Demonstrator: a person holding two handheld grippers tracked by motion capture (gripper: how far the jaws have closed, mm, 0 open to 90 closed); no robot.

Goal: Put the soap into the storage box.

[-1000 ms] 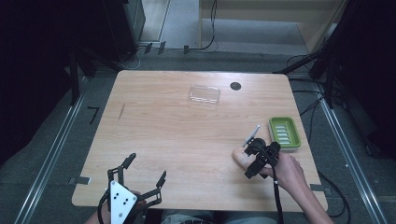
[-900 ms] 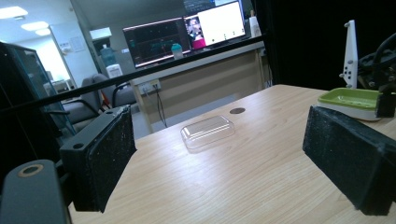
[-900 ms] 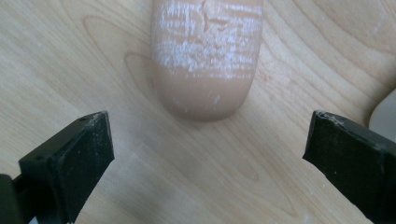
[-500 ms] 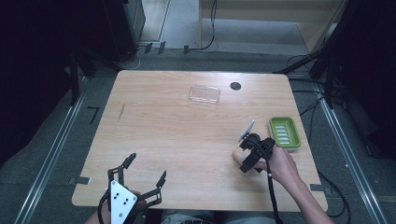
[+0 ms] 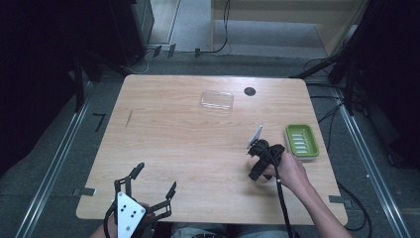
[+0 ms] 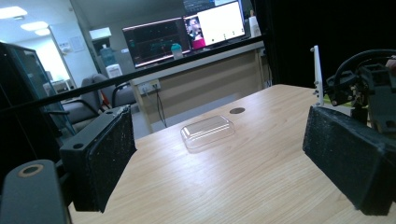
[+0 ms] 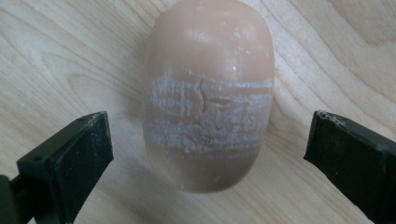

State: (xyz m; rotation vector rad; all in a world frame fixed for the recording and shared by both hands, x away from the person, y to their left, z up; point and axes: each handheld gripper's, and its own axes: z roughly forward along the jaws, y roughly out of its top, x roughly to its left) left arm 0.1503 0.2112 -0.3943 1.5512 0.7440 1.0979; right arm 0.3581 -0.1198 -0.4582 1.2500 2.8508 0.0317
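Soap bar [image 7: 208,95] lies near the worktop's [image 5: 173,144] right edge, between my right fingers [image 7: 88,144], spread open. Likely hard, slick; I would grip its long flanks. Left fingers [image 6: 100,156] are open, idle.

This is a lab or office workroom. A wooden table [image 5: 188,144] stands on grey floor between metal rails [image 5: 47,168], with cables [image 5: 218,47] trailing at twelve o'clock. In the left gripper view, lit monitors [image 6: 187,35] sit on a long desk [image 6: 201,70], office chairs [image 6: 100,95] at ten o'clock, ceiling lights [image 6: 11,11] above.
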